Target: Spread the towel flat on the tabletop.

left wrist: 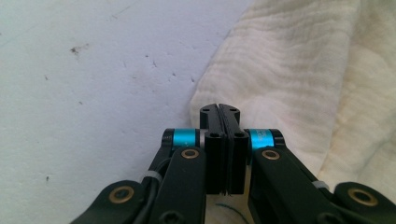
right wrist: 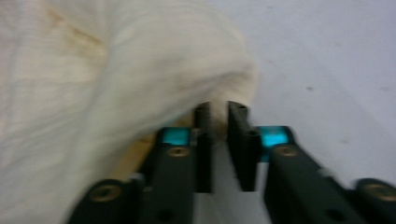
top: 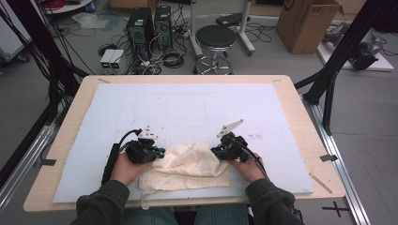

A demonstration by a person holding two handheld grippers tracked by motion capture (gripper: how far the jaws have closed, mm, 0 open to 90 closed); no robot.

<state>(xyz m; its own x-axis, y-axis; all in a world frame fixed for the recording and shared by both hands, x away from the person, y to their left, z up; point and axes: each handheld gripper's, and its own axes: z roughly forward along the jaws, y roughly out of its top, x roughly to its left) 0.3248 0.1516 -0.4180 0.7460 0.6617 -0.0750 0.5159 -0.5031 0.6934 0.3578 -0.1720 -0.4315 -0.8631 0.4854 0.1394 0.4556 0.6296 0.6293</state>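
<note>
The white foam mat (top: 187, 108) covers most of the wooden table (top: 300, 112), and the cream cloth (top: 190, 166) lies at its near edge, at six o'clock from the mat's centre. The cloth's long axis runs from nine to three o'clock, straight across in front of the person, with a bunched fold on its upper layer and a flatter layer beneath.

The left gripper (top: 157, 153) sits at the cloth's nine o'clock end, the right gripper (top: 217, 151) at its three o'clock end; each points inward along that axis, so the cloth lies directly ahead of both and neither is clearly nearer.

In the left gripper view the left gripper's jaws are pressed together with the cloth's corner just beyond their tips; whether a thin edge is pinched between them I cannot tell. In the right gripper view, which is blurred, the right gripper's jaws stand a narrow gap apart at the raised fold's edge, not clamped on it.

Any lift or fold likely depends on both ends rising together along this crosswise axis.
</note>
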